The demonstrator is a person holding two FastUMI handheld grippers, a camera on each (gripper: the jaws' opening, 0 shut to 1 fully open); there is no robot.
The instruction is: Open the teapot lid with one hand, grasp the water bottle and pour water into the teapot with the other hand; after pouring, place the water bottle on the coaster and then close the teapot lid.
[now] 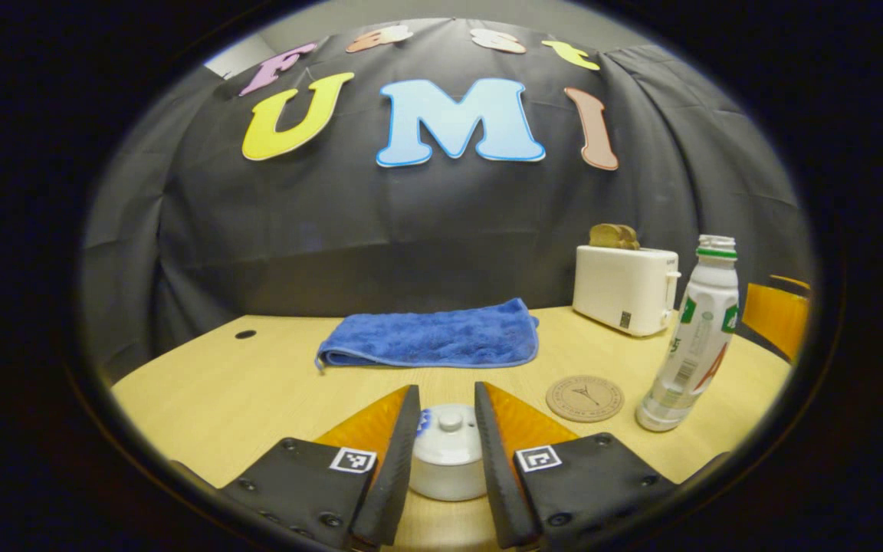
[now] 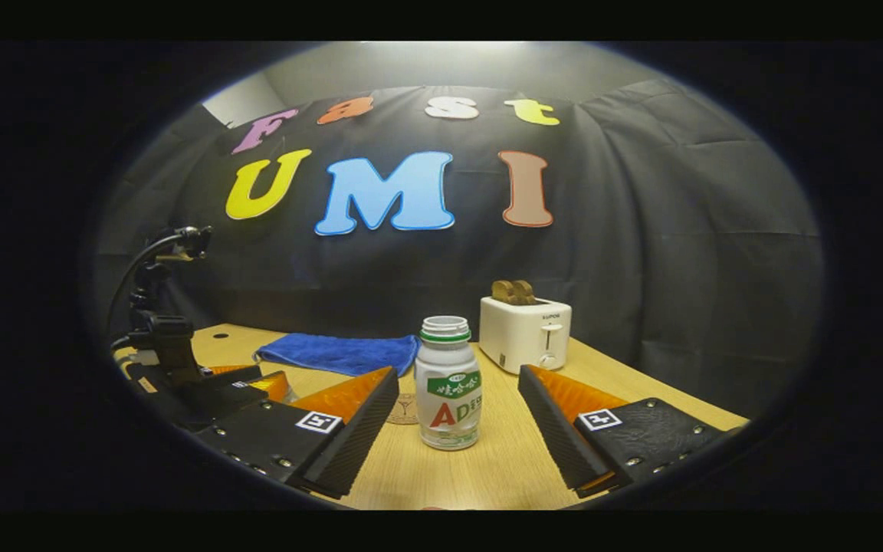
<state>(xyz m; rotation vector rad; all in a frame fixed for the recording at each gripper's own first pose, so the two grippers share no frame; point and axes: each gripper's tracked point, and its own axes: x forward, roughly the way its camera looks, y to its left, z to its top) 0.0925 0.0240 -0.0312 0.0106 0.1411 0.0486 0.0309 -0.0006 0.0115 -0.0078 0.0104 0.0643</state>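
A small white teapot [image 1: 448, 460] with its knobbed lid [image 1: 450, 429] on sits on the wooden table, close in front in the left gripper view. My left gripper [image 1: 447, 391] is open, one finger on each side of the teapot, and the fingers hide its flanks. A white water bottle [image 2: 448, 391] with a green neck ring stands upright just ahead of my right gripper [image 2: 458, 376], whose open fingers are well apart from it. The bottle [image 1: 690, 337] stands beside a round brown coaster [image 1: 585, 398]. The coaster [image 2: 403, 410] shows partly behind the bottle.
A folded blue towel [image 1: 430, 337] lies at the middle back of the table [image 1: 257, 391]. A white toaster [image 1: 625, 287] with bread in it stands at the back right. The black camera mount [image 2: 169, 341] of the other gripper rises at the left of the right gripper view.
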